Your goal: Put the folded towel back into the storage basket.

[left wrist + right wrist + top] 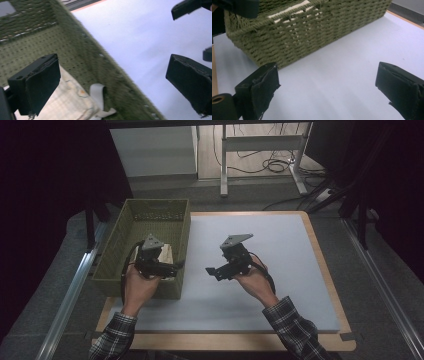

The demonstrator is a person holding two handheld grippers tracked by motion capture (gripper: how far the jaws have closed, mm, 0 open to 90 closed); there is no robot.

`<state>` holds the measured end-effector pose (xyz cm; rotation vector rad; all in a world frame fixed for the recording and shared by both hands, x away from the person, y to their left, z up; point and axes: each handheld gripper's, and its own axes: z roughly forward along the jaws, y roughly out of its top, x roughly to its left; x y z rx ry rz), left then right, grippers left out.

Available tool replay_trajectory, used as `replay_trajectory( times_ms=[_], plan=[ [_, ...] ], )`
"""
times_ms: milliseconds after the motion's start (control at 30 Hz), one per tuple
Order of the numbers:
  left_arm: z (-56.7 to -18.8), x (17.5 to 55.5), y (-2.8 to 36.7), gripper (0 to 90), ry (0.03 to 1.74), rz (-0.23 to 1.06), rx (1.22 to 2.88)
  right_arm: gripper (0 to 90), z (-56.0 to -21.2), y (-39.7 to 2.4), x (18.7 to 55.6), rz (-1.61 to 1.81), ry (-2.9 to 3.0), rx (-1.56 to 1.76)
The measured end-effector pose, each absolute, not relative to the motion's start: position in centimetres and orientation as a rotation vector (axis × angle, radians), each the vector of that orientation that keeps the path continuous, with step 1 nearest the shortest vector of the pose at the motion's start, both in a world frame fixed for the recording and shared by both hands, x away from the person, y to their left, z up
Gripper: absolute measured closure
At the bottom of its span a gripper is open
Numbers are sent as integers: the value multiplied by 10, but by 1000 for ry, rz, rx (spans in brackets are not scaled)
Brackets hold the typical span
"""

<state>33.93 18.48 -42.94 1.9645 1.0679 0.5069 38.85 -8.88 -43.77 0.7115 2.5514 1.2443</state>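
Pale foam mat covered a wooden board, with a green woven basket at its left, long axis running away from the person. Folded cream cloth lay in the basket's near end. The left gripper hung over it, jaws wide and empty; its own view showed checked weave and a loop tab. The right gripper stood wide, empty, above the mat, pointing at the basket.
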Motion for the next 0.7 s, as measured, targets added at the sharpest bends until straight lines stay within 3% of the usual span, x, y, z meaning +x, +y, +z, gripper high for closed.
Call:
replay_trajectory(
  times_ms=[700],
  plan=[
    [-447, 331, 115, 0, 908, 445, 1994, 28, -442, -164, 368, 1224, 2498, 771]
  ],
)
